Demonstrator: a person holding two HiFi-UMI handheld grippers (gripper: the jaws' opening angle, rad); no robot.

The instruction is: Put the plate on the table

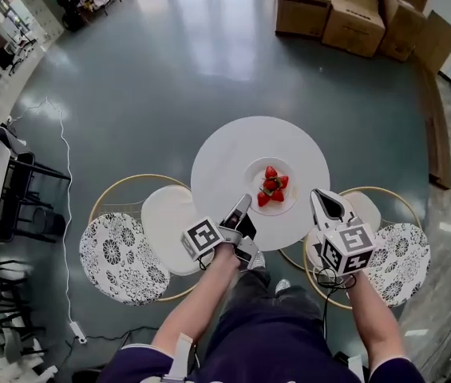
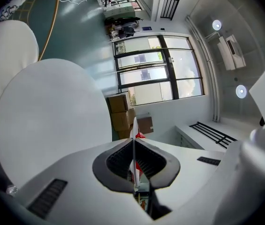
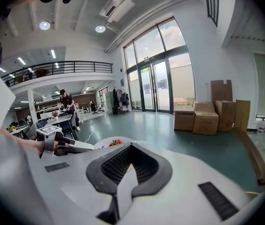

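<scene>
The left gripper [image 1: 245,203] is pinching the near rim of the small round white ceramic plate [image 1: 290,200]. In the left gripper view its jaws are clamping flat on the thin edge, seen end-on. The plate is lying over the middle-right of the round white table [image 1: 229,150] and carrying a cluster of red strawberries [image 1: 271,187]. Whether it is resting fully on the tabletop or hovering just off it, I cannot tell. The right gripper [image 1: 318,197] is hanging near the table's near-right edge, jaws drawn together with nothing between them.

The plate is likely behaving as a stiff, glazed, breakable thing — slick under the pads. Held by one rim only, it is probably wanting to droop at the far side, and the loose berries could roll. A deep bite on the rim, kept level, seems the safest hold — then a flat, gentle set-down.
</scene>
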